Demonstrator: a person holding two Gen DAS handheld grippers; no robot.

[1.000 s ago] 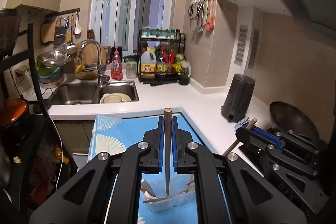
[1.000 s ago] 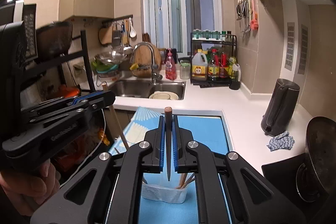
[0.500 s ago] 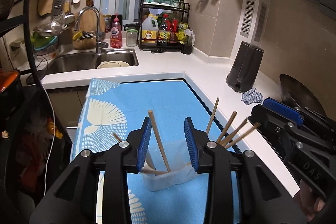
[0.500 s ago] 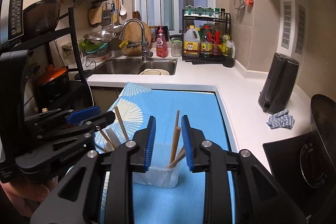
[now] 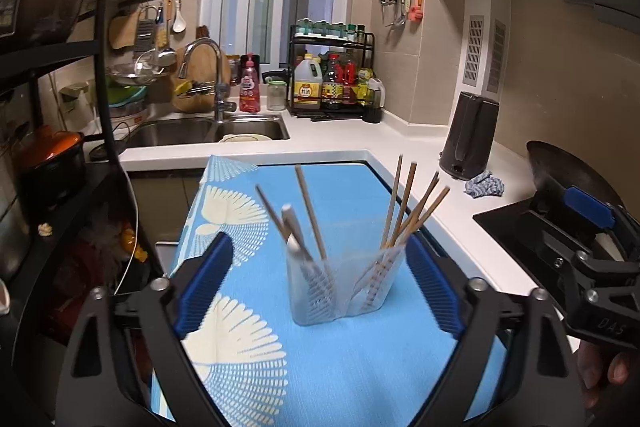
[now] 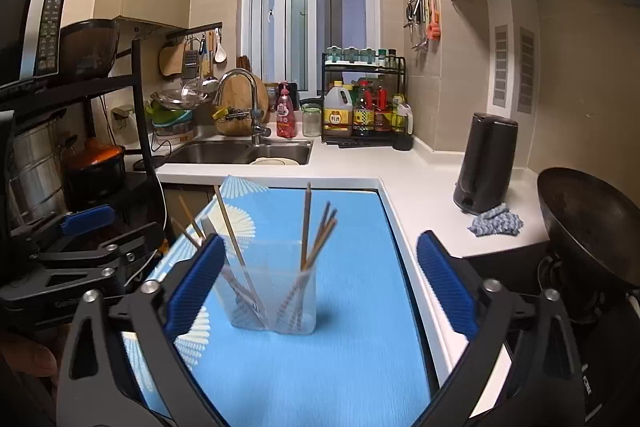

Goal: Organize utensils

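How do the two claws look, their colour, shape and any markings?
Both are matte black, with angular forked arms, triangular cut-outs and silver bolts. The left claw and the right claw each carry ribbed blue pads. The right claw's side shows raised letters, not clearly readable. No sleeves or cables show.

White countertop (image 6: pixel 404 187) w/ blue fan-print cloth (image 6: pixel 352 347) spread flat. Clear holder (image 6: pixel 276 299) stands on cloth. Black kettle (image 6: pixel 486 163) & blue rag (image 6: pixel 496 221) sit on bare counter, touching.

free: blue mat (image 6: pixel 352 355) around holder | obstacles: clear holder (image 6: pixel 276 299), upright chopsticks (image 6: pixel 306 223), kettle (image 6: pixel 486 163) right
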